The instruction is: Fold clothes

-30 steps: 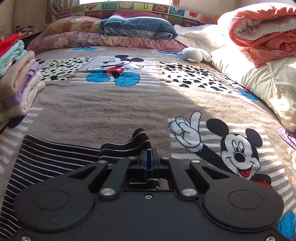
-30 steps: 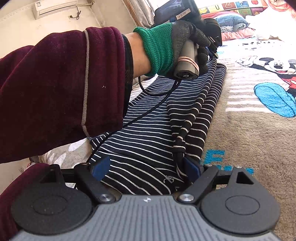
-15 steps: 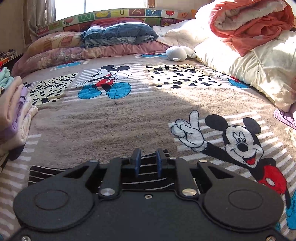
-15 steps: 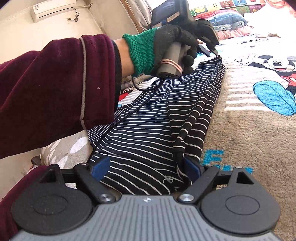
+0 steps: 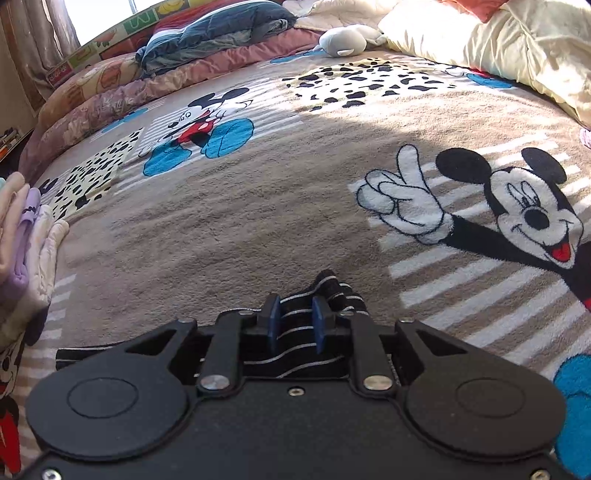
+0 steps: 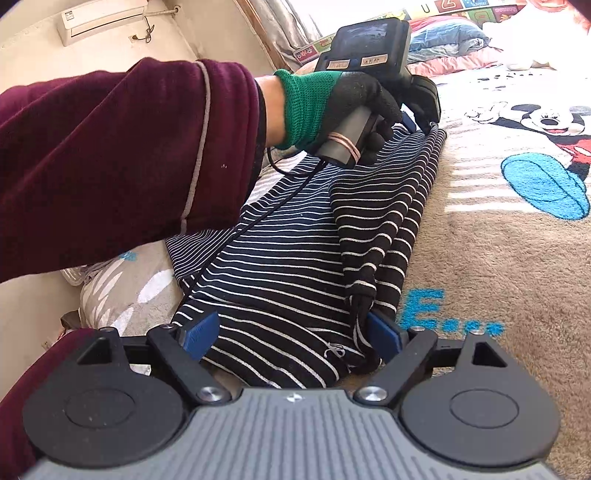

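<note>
A black-and-white striped garment [image 6: 288, 258] lies folded lengthwise on the Mickey Mouse blanket [image 6: 498, 258]. My left gripper [image 5: 294, 321], held by a gloved hand [image 6: 332, 107], rests at the garment's far end [image 5: 325, 291]. Its jaws are opening, with the striped cloth lying loose between the blue pads [image 5: 271, 321]. My right gripper [image 6: 291, 334] stands wide open over the garment's near end. One pad [image 6: 199, 332] sits on the flat cloth and the other beside the bunched right edge.
A stack of folded pastel clothes [image 5: 22, 236] sits at the left edge of the bed. Pillows [image 5: 207, 33], a grey plush toy [image 5: 343, 40] and a cream quilt [image 5: 498, 48] line the far and right sides. A maroon sleeve [image 6: 110, 158] crosses the left of the right wrist view.
The left gripper was shut on the raised striped corner. It has come down onto the blanket, rolled, and its jaws have parted off the cloth. The right gripper has kept still.
</note>
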Available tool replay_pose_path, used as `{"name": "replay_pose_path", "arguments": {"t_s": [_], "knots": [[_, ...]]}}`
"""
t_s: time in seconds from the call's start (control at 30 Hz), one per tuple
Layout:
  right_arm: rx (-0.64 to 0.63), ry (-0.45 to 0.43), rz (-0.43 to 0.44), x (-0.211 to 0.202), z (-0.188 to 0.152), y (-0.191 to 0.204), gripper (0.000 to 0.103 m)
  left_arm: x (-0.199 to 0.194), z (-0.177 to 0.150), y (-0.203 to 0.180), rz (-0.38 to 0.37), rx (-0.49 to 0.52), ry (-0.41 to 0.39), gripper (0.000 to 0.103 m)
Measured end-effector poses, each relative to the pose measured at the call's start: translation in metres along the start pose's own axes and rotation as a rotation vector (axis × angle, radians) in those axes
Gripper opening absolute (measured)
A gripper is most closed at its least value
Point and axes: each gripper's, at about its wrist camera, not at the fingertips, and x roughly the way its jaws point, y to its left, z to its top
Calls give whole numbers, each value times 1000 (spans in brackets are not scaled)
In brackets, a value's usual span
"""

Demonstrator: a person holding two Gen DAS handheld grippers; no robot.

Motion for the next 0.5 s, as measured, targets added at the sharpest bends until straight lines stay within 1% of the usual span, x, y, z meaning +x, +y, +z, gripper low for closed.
{"name": "replay_pose_path", "arguments": {"t_s": [0.07,0.17,0.27,0.4,0.5], "knots": [[-5,1,-4,2,-2,2,86,-3,-1,2,-4,9,-6,24],[-6,-1,-9,3,-3,3,86,-25,-6,13,-20,-47,-60,25],[-7,-7,-18,2,-2,4,86,-53,-23,20,-24,-55,-112,25],[-20,-11,-35,-3,-2,8,86,-98,-60,35,-39,-95,-166,25],[-45,-12,-59,-11,-2,13,86,-140,-102,51,-60,-156,-192,25]]}}
